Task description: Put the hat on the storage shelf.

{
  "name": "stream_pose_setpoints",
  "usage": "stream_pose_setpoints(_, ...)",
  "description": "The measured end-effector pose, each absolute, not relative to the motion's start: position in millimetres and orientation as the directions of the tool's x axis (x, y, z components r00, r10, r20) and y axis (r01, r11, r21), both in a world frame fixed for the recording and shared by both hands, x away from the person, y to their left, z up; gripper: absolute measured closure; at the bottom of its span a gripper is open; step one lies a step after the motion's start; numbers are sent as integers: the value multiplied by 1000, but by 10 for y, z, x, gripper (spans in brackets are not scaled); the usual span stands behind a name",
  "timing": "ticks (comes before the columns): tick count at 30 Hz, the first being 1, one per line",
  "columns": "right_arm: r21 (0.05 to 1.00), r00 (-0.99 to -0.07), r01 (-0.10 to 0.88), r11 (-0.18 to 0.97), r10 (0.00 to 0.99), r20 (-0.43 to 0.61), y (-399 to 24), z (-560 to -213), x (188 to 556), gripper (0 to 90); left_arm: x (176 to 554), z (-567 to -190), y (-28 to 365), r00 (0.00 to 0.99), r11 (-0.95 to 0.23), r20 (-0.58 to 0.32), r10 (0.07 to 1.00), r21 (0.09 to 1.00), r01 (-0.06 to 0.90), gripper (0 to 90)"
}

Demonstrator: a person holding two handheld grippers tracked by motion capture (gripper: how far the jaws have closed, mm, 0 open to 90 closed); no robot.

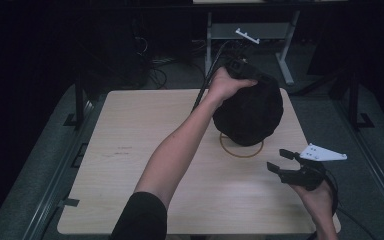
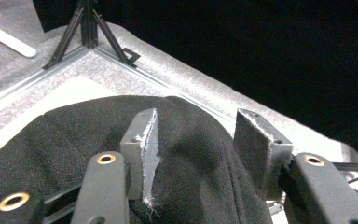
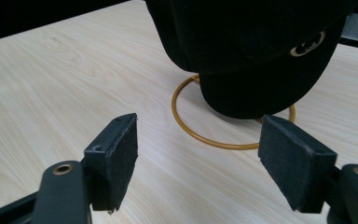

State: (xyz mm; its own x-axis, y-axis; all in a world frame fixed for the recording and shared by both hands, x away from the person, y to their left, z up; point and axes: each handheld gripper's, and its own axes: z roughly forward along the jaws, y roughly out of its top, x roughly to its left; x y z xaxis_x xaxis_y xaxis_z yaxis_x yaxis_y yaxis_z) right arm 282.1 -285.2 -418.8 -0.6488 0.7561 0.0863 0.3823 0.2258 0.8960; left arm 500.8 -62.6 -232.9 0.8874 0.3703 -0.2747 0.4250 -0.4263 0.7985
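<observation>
black hat [image 1: 250, 112] on gold ring stand [image 1: 241, 149], tabletop [image 1: 130, 150] right-centre | left gripper [image 2: 196, 140] over crown, jaws apart, not pinching | right gripper [image 1: 284, 162] open near right edge, clear path to the hat

Cap [image 1: 250, 112] sits on a ring-base stand [image 1: 241, 149], right of centre on the worktop [image 1: 130, 150], toward the far edge. Left claw [image 1: 240, 67] is over the cap's far top, forearm reaching diagonally across the worktop from the near edge. Cap fabric lies between and under its pads, which stand apart. Right claw [image 1: 280, 160] is near the right edge, just near-right of the stand, apart from it and facing the cap. Desk frame on the floor behind the worktop.
</observation>
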Motion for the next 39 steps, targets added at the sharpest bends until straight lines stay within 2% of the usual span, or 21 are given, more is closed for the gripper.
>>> stream_pose_setpoints(10, 892, -638, 385, 236, 766, 73, -2870, -4185, 2800, 272, 4901, -2226, -507, 906, -475, -190, 378, 801, 365, 449)
stream_pose_setpoints(26, 883, -642, 392, 257, 764, 63, -2824, -4202, 2820, 265, 4779, -2142, -86, 896, -493, -132, 424, 796, 351, 393)
stream_pose_setpoints(39, 878, -644, 396, 269, 763, 57, -2791, -4209, 2827, 260, 4644, -2163, 171, 899, -513, -97, 427, 793, 329, 384)
